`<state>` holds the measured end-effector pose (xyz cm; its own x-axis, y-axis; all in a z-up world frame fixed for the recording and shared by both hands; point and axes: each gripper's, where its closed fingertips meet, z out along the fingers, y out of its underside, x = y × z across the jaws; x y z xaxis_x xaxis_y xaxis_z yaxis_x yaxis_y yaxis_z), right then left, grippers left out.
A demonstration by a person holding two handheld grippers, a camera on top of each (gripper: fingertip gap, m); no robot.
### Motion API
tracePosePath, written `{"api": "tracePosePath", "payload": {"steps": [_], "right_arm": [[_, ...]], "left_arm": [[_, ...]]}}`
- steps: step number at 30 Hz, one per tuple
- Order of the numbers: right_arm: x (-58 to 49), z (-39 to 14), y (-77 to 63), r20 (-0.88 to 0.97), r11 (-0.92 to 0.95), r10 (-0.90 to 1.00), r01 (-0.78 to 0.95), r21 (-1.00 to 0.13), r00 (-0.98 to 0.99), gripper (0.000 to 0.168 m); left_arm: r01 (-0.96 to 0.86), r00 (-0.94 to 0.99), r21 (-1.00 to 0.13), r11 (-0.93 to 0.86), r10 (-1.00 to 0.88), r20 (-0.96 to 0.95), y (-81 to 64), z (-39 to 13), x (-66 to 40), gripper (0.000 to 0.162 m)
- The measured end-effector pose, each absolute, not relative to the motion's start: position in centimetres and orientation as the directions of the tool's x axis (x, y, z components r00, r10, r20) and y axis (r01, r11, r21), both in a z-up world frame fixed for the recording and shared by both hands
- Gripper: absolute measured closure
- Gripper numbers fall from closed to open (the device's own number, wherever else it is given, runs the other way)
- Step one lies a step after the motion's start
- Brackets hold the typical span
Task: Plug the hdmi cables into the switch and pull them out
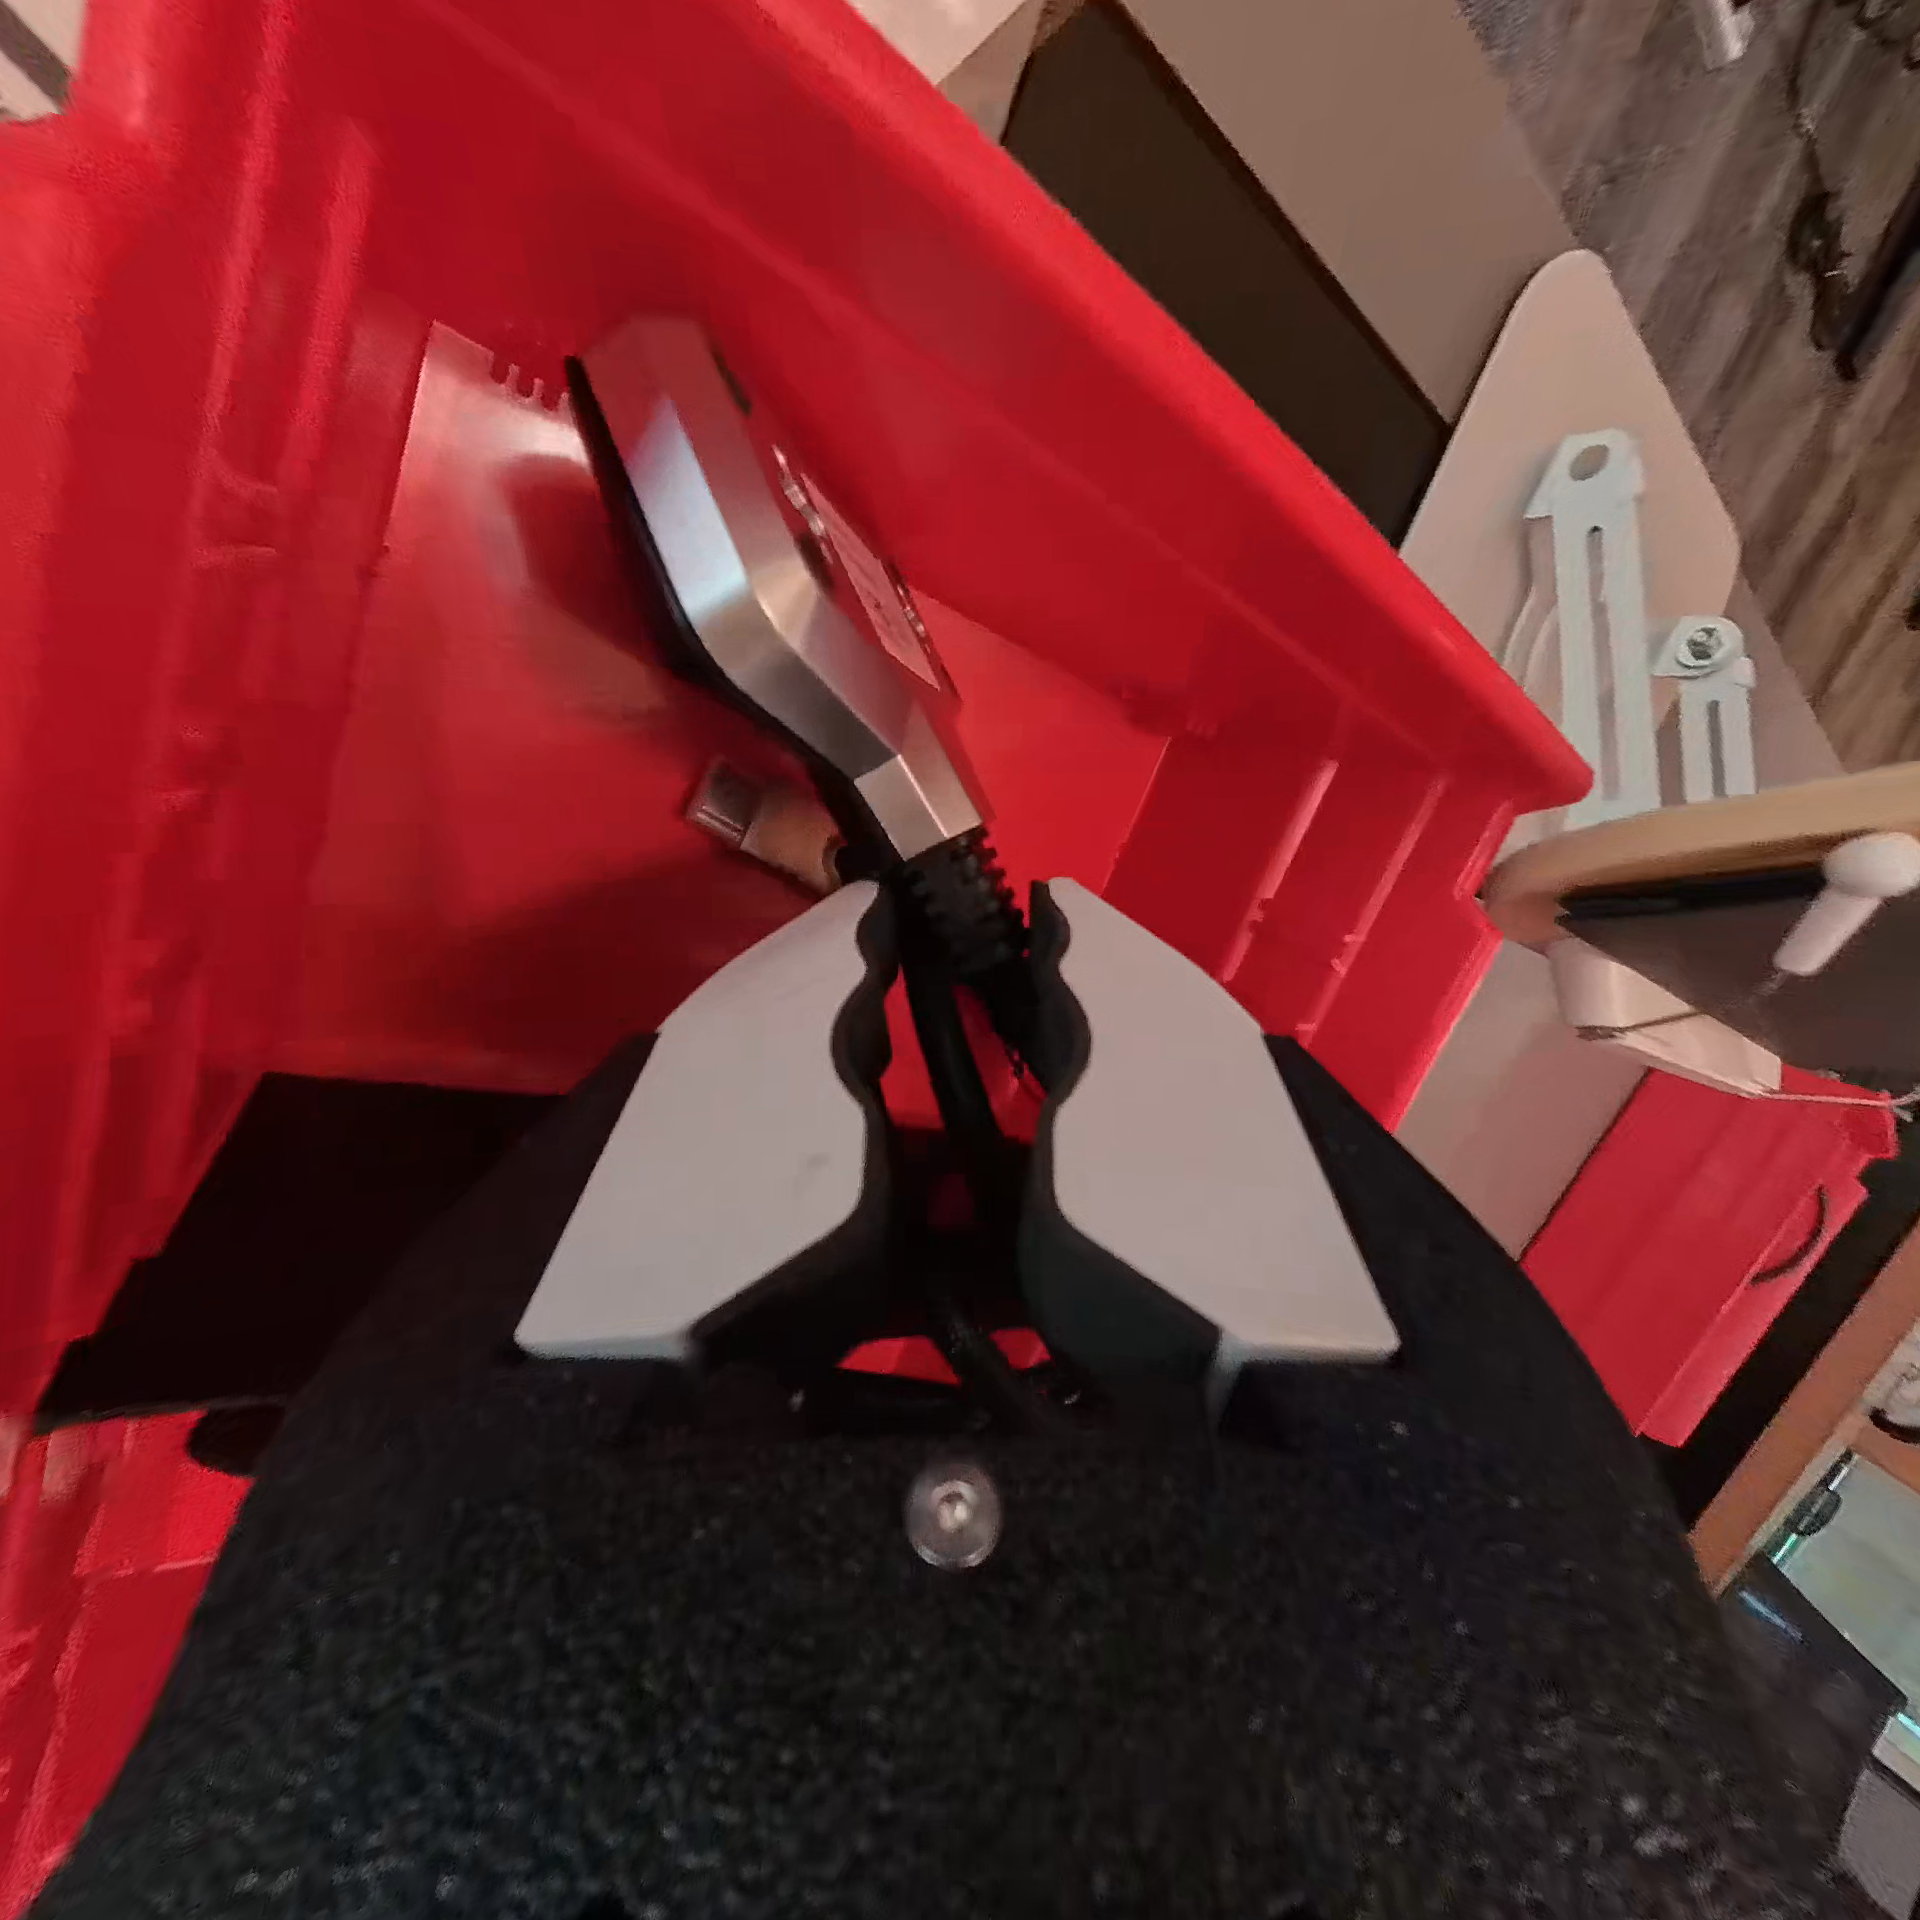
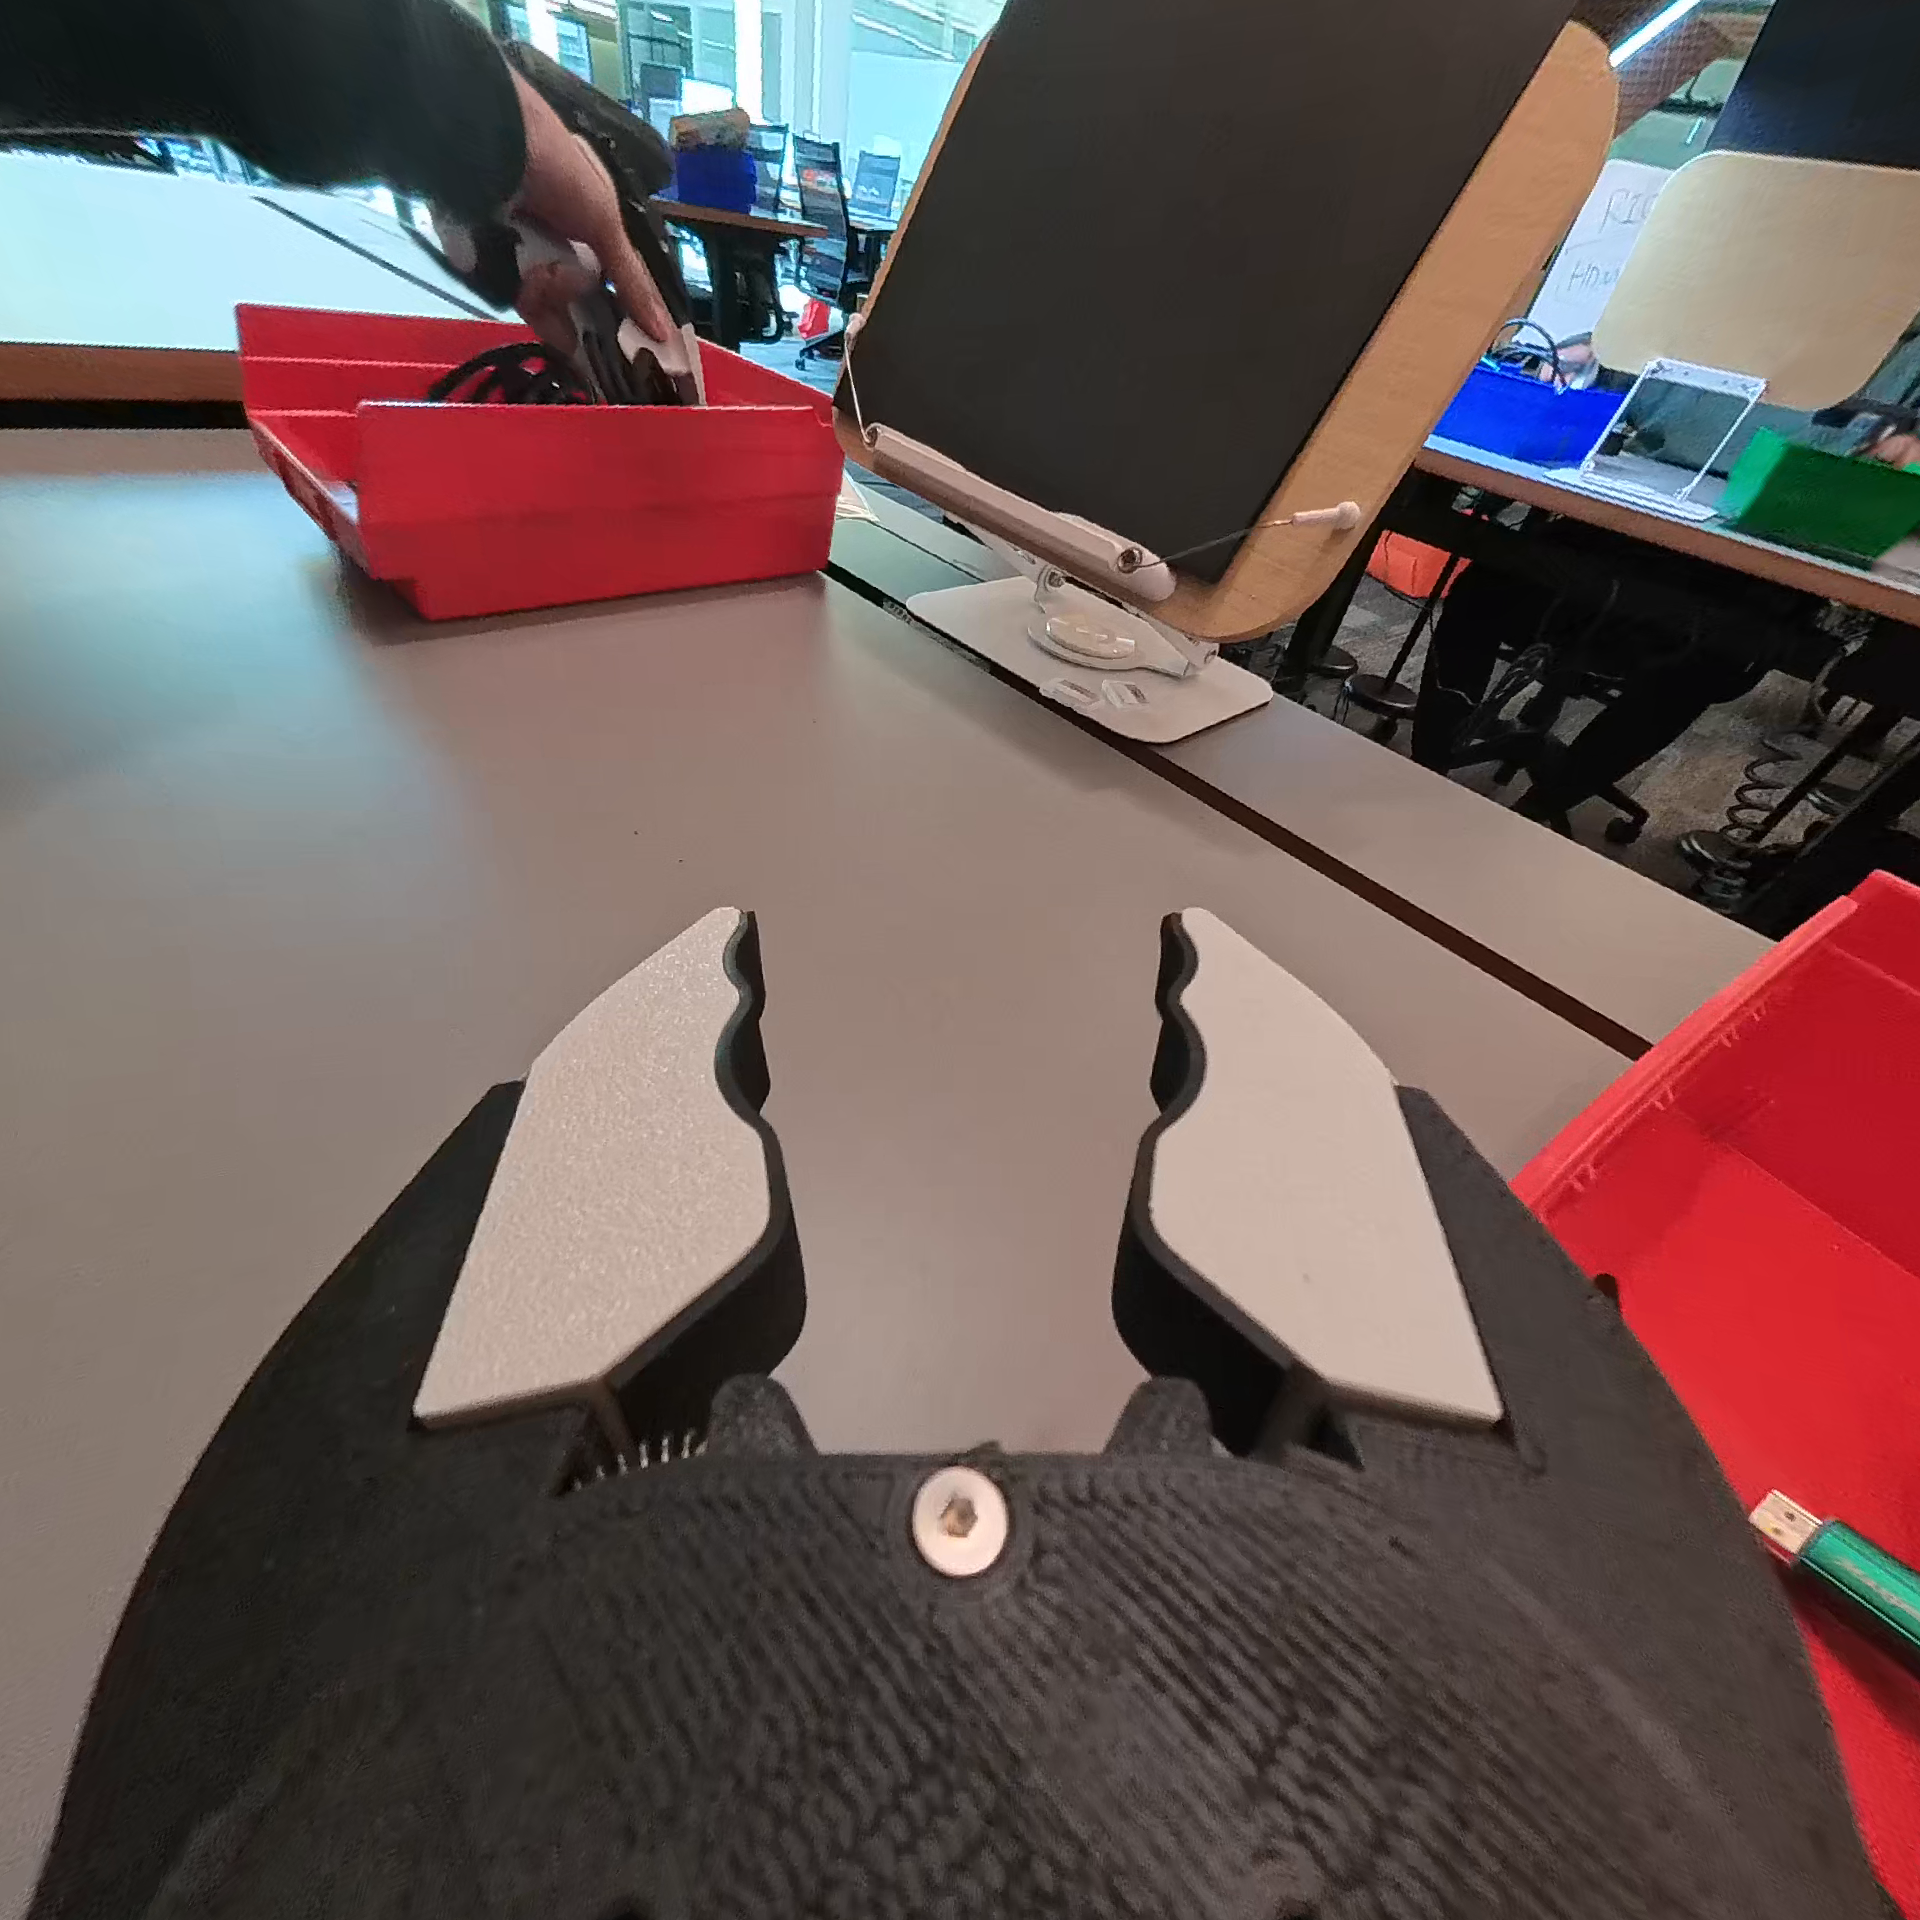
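The left gripper [image 1: 961, 914] has its fingers pinched on the black ribbed collar of the silver switch [image 1: 758, 582], which sits inside the red bin [image 1: 1091, 436] toward 11 o'clock. The right gripper [image 2: 961, 935] hangs over the grey desk [image 2: 520, 790], fingers spread wide, holding nothing.

Open-plan office or lab workspace. Landmark: grey tabletop [image 2: 520, 831]. On it a red parts bin [image 2: 582, 499] and a tablet on a stand [image 2: 1195, 312]. Behind the tabletop, rows of desks w/ office chairs [image 2: 831, 260]. To its right, another desk w/ blue bin [image 2: 1527, 421], green bin [image 2: 1818, 499], whiteboard [image 2: 1600, 249].
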<state>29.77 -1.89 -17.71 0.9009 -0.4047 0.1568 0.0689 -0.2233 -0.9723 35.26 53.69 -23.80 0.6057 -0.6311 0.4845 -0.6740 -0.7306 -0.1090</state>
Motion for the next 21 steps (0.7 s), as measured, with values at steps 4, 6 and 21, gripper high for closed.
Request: {"api": "tracePosePath", "payload": {"steps": [4, 6, 21], "right_arm": [[29.5, -17.0, -2.0, 0.168, -0.217, -0.399, 0.085, -0.972, 0.901, 0.095], [29.3, -16.7, -2.0, 0.162, -0.215, -0.397, 0.080, -0.973, 0.904, 0.095], [21.2, -8.4, 4.1, 0.150, -0.009, -0.318, 0.155, -0.988, 0.936, 0.087]], "left_arm": [[-0.672, 0.539, -0.223, -0.706, -0.673, 0.507, 54.3, -21.7, 35.4, 0.139], [-0.638, 0.503, -0.292, -0.712, -0.673, 0.542, 54.6, -19.4, 35.5, 0.138], [-0.005, -0.222, -0.798, -0.603, -0.777, 0.589, 39.0, 3.4, 27.8, 0.141]]}}
